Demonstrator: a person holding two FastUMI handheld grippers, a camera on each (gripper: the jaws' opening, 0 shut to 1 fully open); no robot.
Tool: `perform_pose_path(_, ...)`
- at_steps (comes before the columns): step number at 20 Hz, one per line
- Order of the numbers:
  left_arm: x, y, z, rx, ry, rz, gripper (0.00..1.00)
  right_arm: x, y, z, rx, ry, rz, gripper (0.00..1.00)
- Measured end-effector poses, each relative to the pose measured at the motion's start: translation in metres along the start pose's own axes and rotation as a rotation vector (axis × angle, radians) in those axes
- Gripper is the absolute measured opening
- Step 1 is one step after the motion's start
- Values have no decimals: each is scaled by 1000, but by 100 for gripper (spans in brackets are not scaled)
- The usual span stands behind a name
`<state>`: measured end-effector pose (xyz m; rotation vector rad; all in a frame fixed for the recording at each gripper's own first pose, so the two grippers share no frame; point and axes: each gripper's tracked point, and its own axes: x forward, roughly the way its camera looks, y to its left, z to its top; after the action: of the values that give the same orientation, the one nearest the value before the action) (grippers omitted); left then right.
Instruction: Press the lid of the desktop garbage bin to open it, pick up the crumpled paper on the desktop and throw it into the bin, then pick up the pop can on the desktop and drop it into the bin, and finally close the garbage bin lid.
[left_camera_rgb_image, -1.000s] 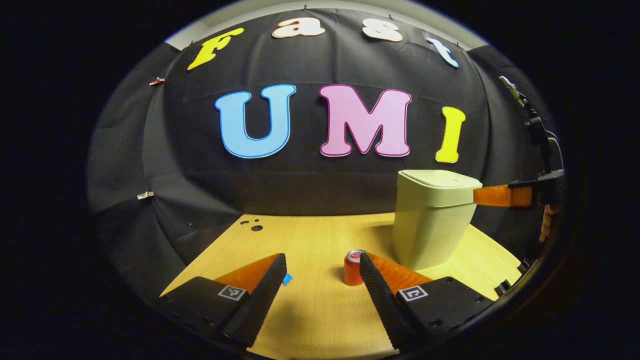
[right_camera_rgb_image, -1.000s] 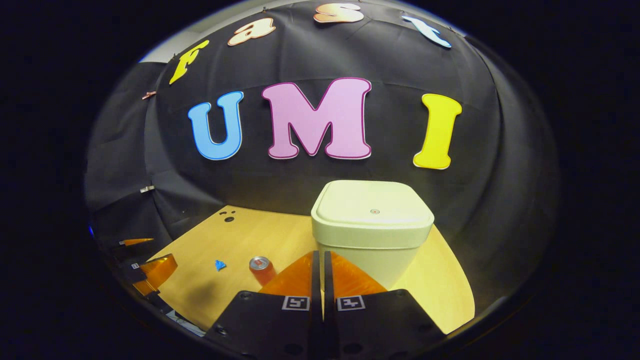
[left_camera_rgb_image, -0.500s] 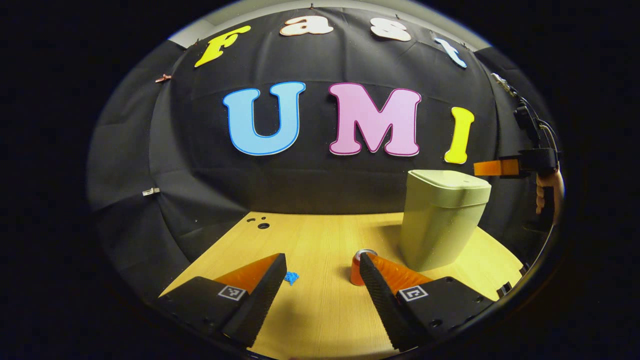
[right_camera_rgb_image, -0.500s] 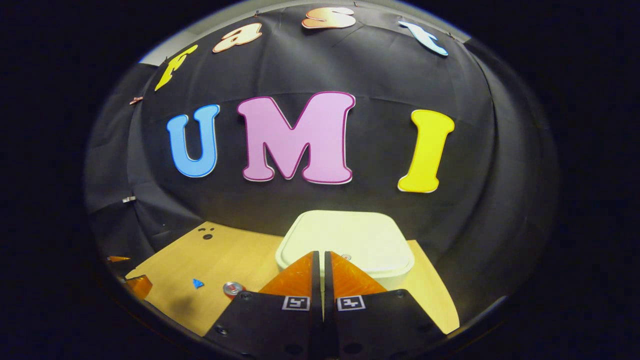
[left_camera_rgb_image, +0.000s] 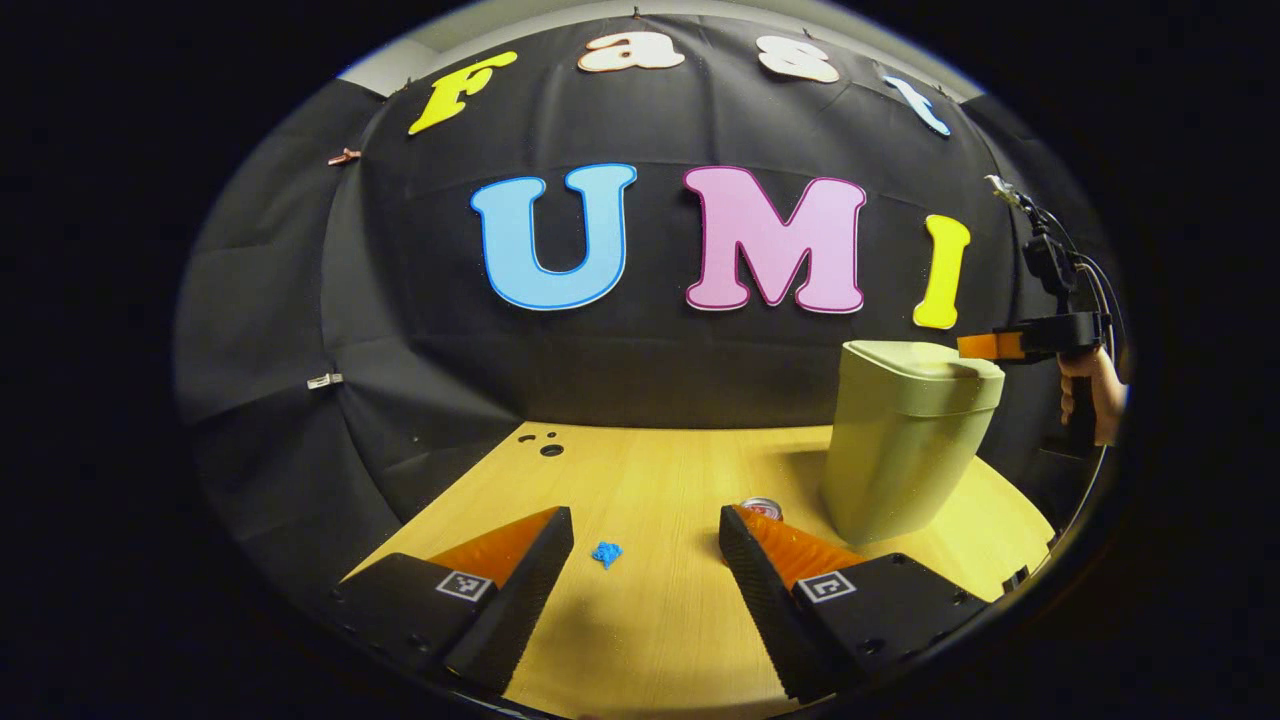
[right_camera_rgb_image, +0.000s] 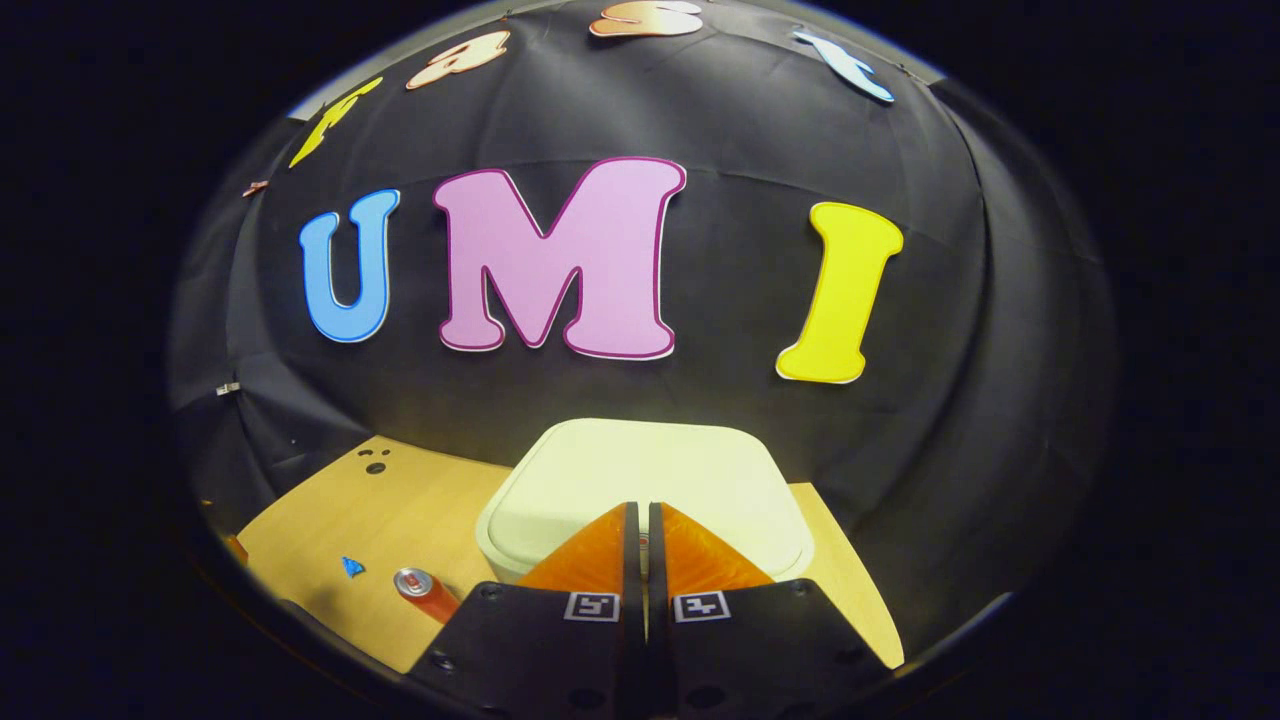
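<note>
Bin lid not yet open: right gripper, fingers pressed together, hovers over it; left gripper spread, crumpled paper and pop can untouched

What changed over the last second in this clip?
The right tool, shut and empty, rose from beside the pale green plastic bin to over its closed lid, tips at the lid's centre. The left tool stayed open and drifted slightly left. The red pop can and crumpled blue paper stayed on the wooden desktop.
</note>
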<state>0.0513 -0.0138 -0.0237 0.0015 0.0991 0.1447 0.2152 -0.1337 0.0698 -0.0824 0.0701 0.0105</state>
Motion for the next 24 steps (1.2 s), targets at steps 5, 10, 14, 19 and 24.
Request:
perform_pose_path(5,1,3,-4,-3,12,14,95,4,5,-5,8,13,16,5)
perform_pose_path(10,4,-4,-13,-2,33,0,95,3,4,-8,10,6,16,5)
perform_pose_path(14,6,-8,-11,10,30,-13,95,3,4,-11,5,6,13,5)
perform_pose_path(19,8,-8,-8,4,26,-19,95,2,4,-11,60,4,18,6)
perform_pose_path(24,4,-3,2,-1,-4,-24,95,-4,3,-1,38,-22,-5,5)
